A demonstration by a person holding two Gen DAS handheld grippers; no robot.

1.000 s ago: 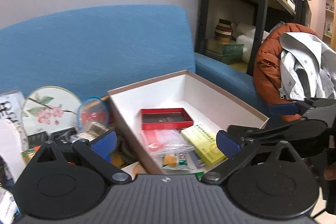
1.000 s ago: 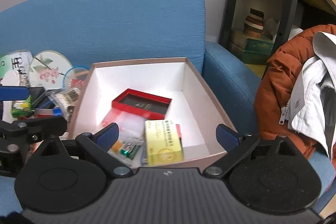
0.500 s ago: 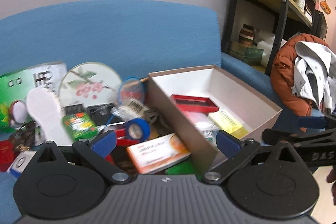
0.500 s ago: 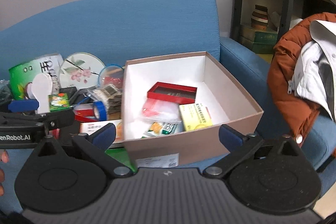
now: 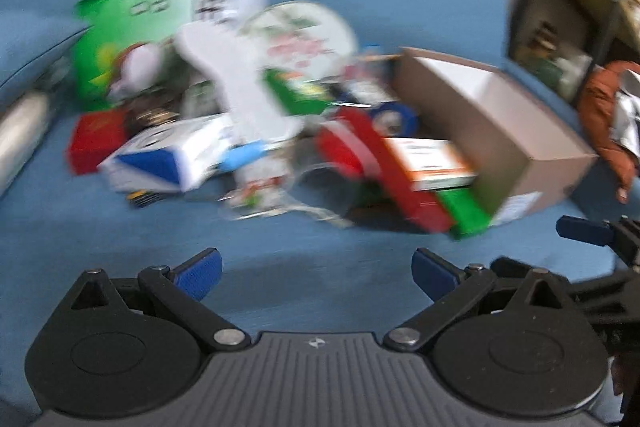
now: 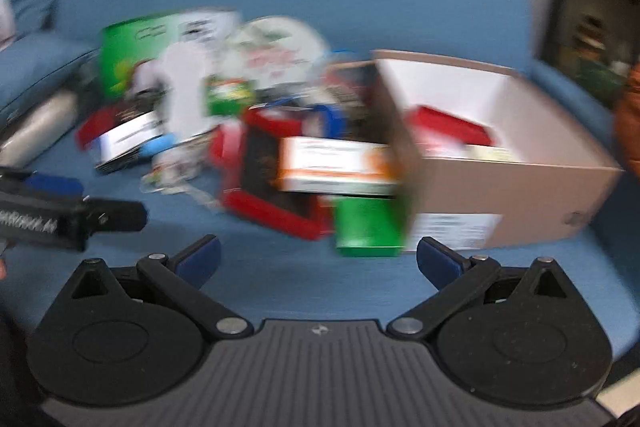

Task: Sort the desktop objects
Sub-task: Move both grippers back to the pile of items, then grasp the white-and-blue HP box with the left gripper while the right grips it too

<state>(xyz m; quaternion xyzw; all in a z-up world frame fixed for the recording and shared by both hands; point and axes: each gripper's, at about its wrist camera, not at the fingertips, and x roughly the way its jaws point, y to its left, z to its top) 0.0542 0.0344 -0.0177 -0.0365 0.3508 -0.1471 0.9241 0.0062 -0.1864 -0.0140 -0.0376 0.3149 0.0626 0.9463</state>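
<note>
blue sofa cushion (image 5: 280, 259) carries everything here: a loose heap of desktop objects on the left and an open cardboard box (image 6: 508, 187) on the right, its near wall facing both cameras. both views are motion-blurred, so small labels cannot be read.

left gripper (image 5: 316, 269): jaws spread wide, nothing between the blue pads, hanging over bare cushion just short of the heap. right gripper (image 6: 318, 259): also spread wide and empty, facing the box's near left corner. judgement: both are held open to reach into the pile for a next pick.

the box already holds some items, a red case (image 6: 448, 125) among them, with white floor showing behind it. probably it serves as the sorting bin, set beside the heap to keep carries short.

unsorted: an orange-and-white carton (image 6: 336, 163) lies on a red tray (image 6: 256, 167) and touches the box's left wall; a green packet (image 6: 366, 227) lies at the box's near corner; a blue-and-white carton (image 5: 160, 159) sits at the heap's left front; a blue tape roll (image 5: 394, 117) lies further back, near the box.

edges and room: the cushion strip in front of the heap is bare, giving a low approach. the box's left wall crowds the orange-and-white carton, so a jaw has little room on that side. the right gripper's tip (image 5: 584, 229) shows at the left view's right edge, so the two tools are near each other.
</note>
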